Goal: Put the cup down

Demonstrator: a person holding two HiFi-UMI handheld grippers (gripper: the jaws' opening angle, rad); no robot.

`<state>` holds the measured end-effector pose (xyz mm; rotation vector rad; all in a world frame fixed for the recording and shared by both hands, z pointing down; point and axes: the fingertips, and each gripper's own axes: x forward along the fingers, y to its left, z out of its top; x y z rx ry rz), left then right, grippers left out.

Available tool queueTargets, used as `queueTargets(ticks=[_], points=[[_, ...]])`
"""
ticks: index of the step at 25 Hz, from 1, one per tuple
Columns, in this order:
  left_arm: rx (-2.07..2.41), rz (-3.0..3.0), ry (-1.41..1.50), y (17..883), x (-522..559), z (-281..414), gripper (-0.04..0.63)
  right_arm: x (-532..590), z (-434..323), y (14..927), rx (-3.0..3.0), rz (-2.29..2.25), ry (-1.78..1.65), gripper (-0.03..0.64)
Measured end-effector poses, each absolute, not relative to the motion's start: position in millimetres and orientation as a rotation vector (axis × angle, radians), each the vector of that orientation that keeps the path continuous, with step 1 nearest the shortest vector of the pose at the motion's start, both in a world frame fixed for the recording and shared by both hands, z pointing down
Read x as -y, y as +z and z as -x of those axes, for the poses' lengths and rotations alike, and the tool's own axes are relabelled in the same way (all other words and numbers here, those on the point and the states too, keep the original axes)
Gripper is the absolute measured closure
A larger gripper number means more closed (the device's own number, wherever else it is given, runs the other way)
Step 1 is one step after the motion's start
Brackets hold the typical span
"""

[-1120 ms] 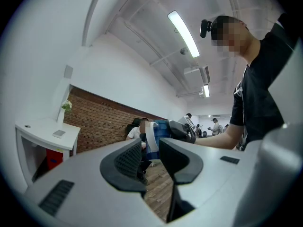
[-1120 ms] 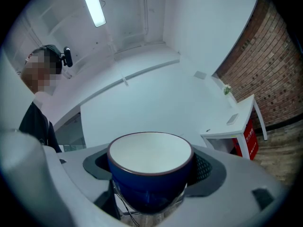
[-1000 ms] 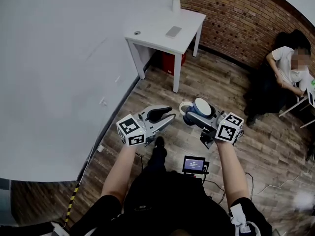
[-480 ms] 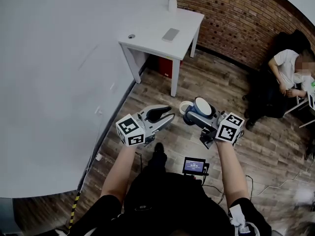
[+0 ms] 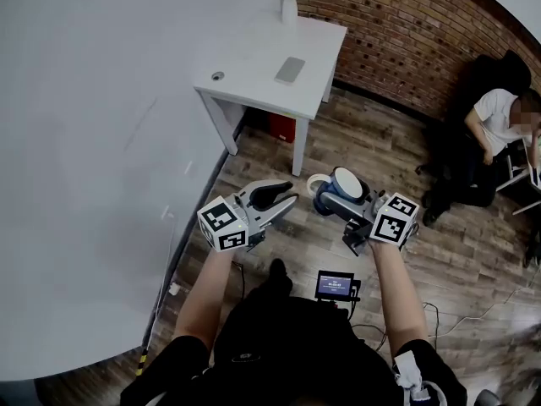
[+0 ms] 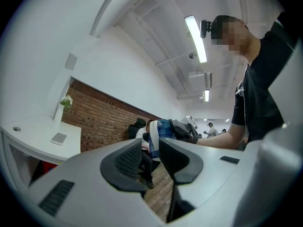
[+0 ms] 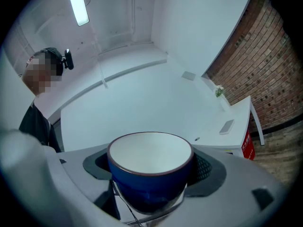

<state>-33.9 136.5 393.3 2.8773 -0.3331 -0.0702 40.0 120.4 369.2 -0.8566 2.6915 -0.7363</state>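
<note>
A blue cup (image 5: 348, 186) with a white inside is held in the air over the wooden floor, and my right gripper (image 5: 336, 196) is shut on it. In the right gripper view the cup (image 7: 149, 174) sits upright between the two dark pads, its handle hidden. My left gripper (image 5: 289, 200) hovers just left of the cup, apart from it and holding nothing. In the left gripper view its jaws (image 6: 151, 150) stand a narrow gap apart, and the cup (image 6: 160, 135) shows through that gap.
A white table (image 5: 254, 62) stands ahead by the brick wall, carrying a phone (image 5: 290, 69), a small vase (image 5: 289, 2) and a small round thing (image 5: 218, 76). A red bin (image 5: 281, 127) sits under it. A person (image 5: 499, 117) sits at the right. A small screen (image 5: 334, 284) lies below the grippers.
The head view has shifted: the table now sits lower and further left and looks nearer. Both grippers and the cup keep the same pose.
</note>
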Motion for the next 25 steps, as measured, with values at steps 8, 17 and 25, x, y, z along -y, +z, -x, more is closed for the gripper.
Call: queueTargets(ticks=[8, 17, 25], points=[[0.301, -2.889, -0.057, 387, -96, 50, 0.489, -79, -29, 364, -2.660, 0.897, -0.739, 0.210], [0.323, -2.868, -0.072, 396, -71, 65, 0.489, -57, -14, 368, -2.671, 0.904, -0.757, 0.210], [0.338, -2.877, -0.089, 399, -57, 65, 0.489, -44, -16, 374, -2.679, 0.900, -0.750, 0.210]])
